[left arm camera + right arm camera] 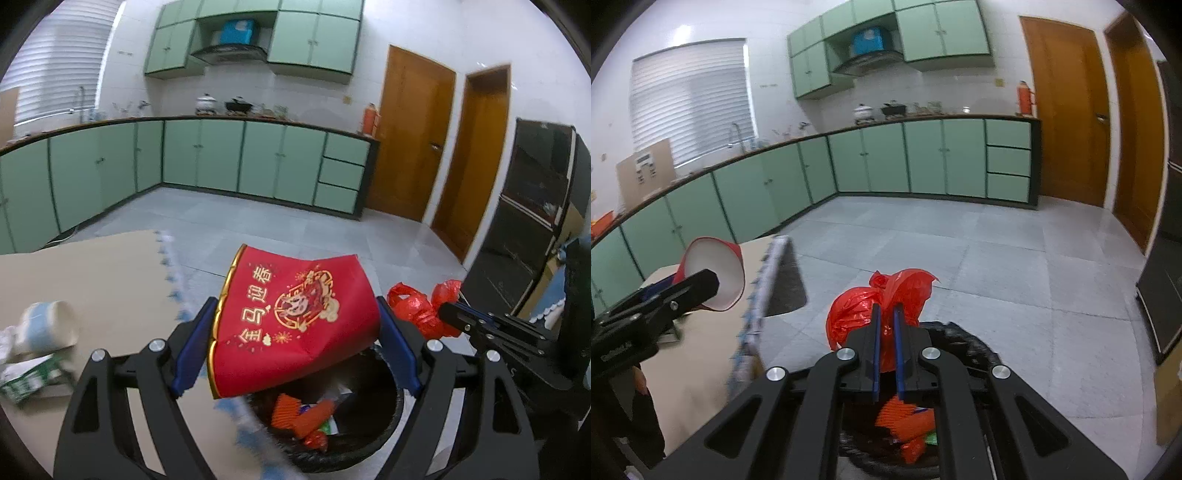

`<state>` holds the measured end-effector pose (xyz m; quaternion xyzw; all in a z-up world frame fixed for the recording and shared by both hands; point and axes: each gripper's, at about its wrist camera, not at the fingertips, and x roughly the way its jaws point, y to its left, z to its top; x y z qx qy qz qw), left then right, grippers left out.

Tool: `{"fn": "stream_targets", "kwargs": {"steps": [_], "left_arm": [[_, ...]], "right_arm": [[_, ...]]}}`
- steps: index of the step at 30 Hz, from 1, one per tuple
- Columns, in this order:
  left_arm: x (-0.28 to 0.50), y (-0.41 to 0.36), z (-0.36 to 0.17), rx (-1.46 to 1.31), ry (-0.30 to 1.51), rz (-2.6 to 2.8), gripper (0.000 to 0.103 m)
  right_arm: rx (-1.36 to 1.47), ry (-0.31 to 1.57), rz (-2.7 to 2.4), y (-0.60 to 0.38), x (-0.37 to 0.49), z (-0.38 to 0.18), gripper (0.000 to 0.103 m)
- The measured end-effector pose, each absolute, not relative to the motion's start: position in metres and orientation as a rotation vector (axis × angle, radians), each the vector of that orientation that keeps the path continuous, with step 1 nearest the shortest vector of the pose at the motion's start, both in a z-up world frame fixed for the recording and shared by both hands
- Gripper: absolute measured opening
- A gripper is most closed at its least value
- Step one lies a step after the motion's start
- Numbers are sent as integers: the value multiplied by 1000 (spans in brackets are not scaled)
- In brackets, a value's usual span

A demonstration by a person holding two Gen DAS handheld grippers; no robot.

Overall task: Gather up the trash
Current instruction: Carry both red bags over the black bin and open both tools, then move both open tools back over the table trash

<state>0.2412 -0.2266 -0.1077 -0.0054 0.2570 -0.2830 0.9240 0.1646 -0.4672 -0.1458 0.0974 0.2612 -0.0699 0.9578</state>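
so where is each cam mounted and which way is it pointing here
Left wrist: on the left gripper, facing forward and down over the black trash bin toward the green kitchen cabinets; its blue fingers clamp a red paper cup, and the right gripper shows at its right edge.
Right wrist: on the right gripper, facing the same cabinets across the floor; its fingers pinch a red plastic bag, and the left gripper shows at its left edge.
Shared: bin, cup, bag, cabinets, wooden doors.
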Motion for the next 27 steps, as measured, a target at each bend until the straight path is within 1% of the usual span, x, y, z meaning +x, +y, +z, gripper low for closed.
{"fn": "stream_targets", "kwargs": {"steps": [3,4,6,8,12,14,15,17,19,24,27], "left_arm": [[251,-255,-120,19,560,-616,81],[254,-261,-122,24,571,-626,81],[261,-275,-129,40,595,-646,82],[268,-281,-131,46,613,-659,82],[270,-284,-133,44,619,-668,82],[268,-278,-131,35,613,-668,83],[268,-273,-130,27,609,-664,83],[269,-267,-128,6,606,-662,85],[268,-261,-126,-7,595,-654,86],[266,-253,-119,-24,595,-645,87],[263,-242,-111,-34,578,-635,87]], "right_arm": [[228,557,-163,-488,173,-159,6],[241,566,-171,-496,176,-164,10],[251,590,-193,-506,179,-174,11],[268,610,-216,-519,184,-182,18],[298,619,-251,-536,181,-189,26],[304,615,-258,-538,177,-188,35],[307,611,-262,-538,174,-187,38],[307,603,-266,-537,171,-184,52],[300,587,-266,-532,166,-179,58],[306,564,-251,-521,160,-168,60],[299,552,-245,-513,154,-163,64]]}}
